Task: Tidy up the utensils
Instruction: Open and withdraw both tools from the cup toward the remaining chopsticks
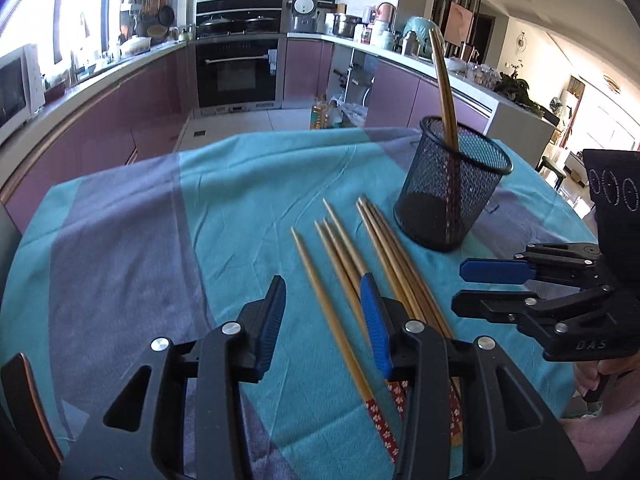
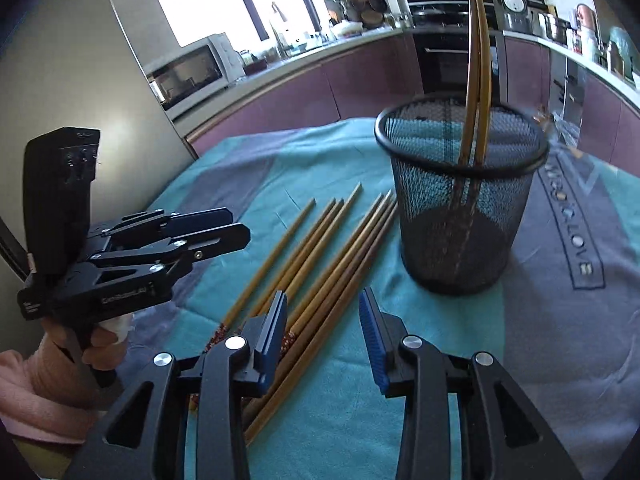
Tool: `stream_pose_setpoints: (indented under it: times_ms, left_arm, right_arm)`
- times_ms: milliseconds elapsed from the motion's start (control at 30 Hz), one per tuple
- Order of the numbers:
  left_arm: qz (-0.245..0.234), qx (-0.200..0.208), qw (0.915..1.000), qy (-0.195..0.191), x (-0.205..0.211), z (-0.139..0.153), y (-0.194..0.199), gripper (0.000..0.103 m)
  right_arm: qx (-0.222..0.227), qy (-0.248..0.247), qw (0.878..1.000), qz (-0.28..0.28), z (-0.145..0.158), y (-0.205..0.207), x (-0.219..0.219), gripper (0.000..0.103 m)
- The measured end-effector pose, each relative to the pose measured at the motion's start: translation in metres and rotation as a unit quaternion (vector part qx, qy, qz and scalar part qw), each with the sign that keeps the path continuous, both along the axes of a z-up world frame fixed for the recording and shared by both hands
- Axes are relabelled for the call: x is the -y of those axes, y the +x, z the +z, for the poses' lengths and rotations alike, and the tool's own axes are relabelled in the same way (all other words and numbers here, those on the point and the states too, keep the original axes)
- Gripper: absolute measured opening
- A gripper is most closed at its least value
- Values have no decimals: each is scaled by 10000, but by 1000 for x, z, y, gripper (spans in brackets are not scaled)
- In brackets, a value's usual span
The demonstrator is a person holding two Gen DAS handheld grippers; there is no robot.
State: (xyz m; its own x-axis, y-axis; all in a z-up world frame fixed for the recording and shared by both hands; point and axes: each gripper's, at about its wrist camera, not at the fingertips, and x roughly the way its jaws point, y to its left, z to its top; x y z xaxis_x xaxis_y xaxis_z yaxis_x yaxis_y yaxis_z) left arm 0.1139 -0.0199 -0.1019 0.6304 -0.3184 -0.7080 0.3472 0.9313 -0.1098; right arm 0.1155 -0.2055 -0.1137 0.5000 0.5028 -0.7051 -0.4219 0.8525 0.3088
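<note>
On the teal and grey tablecloth [image 1: 248, 184], lying loose in a fan: bamboo chopsticks [image 1: 340, 248], tips pointing away, patterned red ends toward the near edge. Hovering over them at left, the left gripper [image 1: 322, 328], jaws partly spread, one chopstick showing in the gap below but not pinched, pads touching nothing. Poised just to the right over the same bundle, the right gripper [image 2: 324, 332], jaws likewise partly spread and gripping nothing, its left pad above the chopsticks' red ends. Standing upright just beyond and right of the fan, near but apart from it, a black mesh cup [image 1: 456, 192], already holding two chopsticks [image 1: 442, 84] leaning against its rim. Showing at each view's edge, a hand in a pink sleeve [image 2: 36, 392] gripping a handle.
</note>
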Motion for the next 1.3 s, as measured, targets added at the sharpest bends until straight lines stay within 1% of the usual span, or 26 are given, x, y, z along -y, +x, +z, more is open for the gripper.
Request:
stream_pose_setpoints:
  times_ms: [167,467,633,867,1000,1300]
  left_arm:
    - [-28,-157,9999,35,4,-11,-2,37]
    - [-130,-278,9995,53,12,-15,1,37]
    - [-153,-325,9993,63,13,-19,1,37]
    - [-178,-388,9991,46,15,-24,2,37]
    - [-182,-433,9989,79,17,-28,4,36]
    - [-202,-485,9985,171,19,-33,7,33]
  right_arm:
    - [-92,-88,9999,-79,-10,-2,-3,35]
    - [-133,-324,9992,-193,-18,-3,-13,35]
    - [-96,-473,9987,-186,-18,-4,-17,34]
    - [-127,-532,9983,-201,-18,-3,-13,32]
    - [-157,-581,9979,-228,-18,-3,-10,27]
    - [-154,-745,9968,-250,-17,-2,-10,27]
